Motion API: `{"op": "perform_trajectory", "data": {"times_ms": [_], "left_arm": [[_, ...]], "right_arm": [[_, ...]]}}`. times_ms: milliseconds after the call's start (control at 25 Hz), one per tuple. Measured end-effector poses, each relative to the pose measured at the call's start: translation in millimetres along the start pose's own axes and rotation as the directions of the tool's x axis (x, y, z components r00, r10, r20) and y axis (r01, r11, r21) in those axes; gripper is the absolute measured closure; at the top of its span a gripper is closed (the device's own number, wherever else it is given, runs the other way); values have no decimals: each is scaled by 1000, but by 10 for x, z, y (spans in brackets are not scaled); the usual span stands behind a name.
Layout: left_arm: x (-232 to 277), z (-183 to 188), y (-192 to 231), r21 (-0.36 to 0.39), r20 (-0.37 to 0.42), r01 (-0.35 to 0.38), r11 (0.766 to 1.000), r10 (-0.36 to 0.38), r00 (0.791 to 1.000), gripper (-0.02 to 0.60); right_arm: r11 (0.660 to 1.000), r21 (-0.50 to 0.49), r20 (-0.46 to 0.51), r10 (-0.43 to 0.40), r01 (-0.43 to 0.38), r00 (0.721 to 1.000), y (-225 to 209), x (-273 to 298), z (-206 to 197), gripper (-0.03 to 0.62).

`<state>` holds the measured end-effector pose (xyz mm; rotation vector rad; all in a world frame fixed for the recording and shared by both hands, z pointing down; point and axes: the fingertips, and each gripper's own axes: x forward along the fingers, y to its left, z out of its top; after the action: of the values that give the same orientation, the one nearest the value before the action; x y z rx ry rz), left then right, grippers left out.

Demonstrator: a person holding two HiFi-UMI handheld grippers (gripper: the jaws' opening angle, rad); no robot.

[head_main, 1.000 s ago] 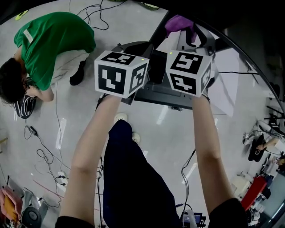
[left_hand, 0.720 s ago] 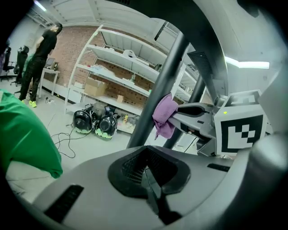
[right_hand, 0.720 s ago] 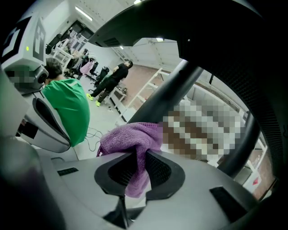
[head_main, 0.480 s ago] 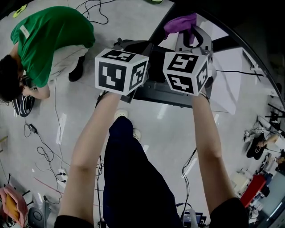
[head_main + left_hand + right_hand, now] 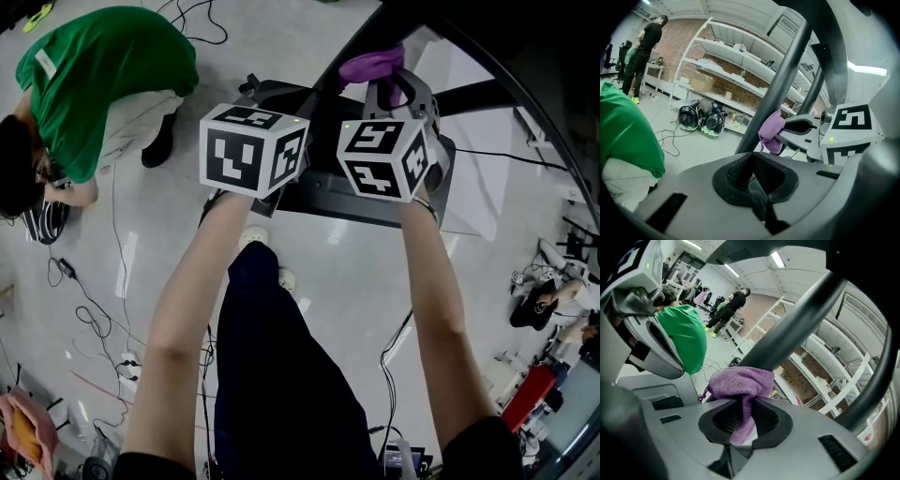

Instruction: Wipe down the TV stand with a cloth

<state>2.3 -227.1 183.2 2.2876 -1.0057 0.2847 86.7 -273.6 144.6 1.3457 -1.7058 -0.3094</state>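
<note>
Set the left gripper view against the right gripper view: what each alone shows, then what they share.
Left only: two black helmet-like things on the floor, the right gripper with its marker cube, the left gripper shut on nothing. Right only: the right gripper's own jaws pinching the purple cloth. Shared: that cloth, the dark slanted post, the green shirt, white shelving.

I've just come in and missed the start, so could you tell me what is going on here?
A person holds a gripper in each hand. The right gripper is clamped on a purple cloth and holds it at the TV stand's slanted black post. The left gripper is shut with nothing in it, beside the right one. Another person in a green top crouches nearby.
</note>
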Motion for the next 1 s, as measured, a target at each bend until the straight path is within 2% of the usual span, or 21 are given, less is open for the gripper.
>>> {"op": "perform_trajectory", "data": {"times_ms": [240,520,680,920,1000], "left_arm": [[32,-43,115,-30,-7,-2,1000,2,1000,575],[81,-101,211,-47,-22,-2,999,1,1000,575],[74,-120,220,-45,-29,-4,999,3,1000,575],[71,-169,260,-50,-43,-9,999,6,999,575],[97,-191,226,-50,-47,-8,999,5,999,575]], "right_arm": [[990,-60,-84,121,-126,989,277,154,-148,525],[956,-55,-173,276,-289,946,505,297,-286,525],[901,-6,-225,422,-435,878,598,323,-356,525],[764,-146,-326,562,-628,760,705,377,-450,525],[736,-159,-345,583,-658,735,695,380,-486,525]]}}
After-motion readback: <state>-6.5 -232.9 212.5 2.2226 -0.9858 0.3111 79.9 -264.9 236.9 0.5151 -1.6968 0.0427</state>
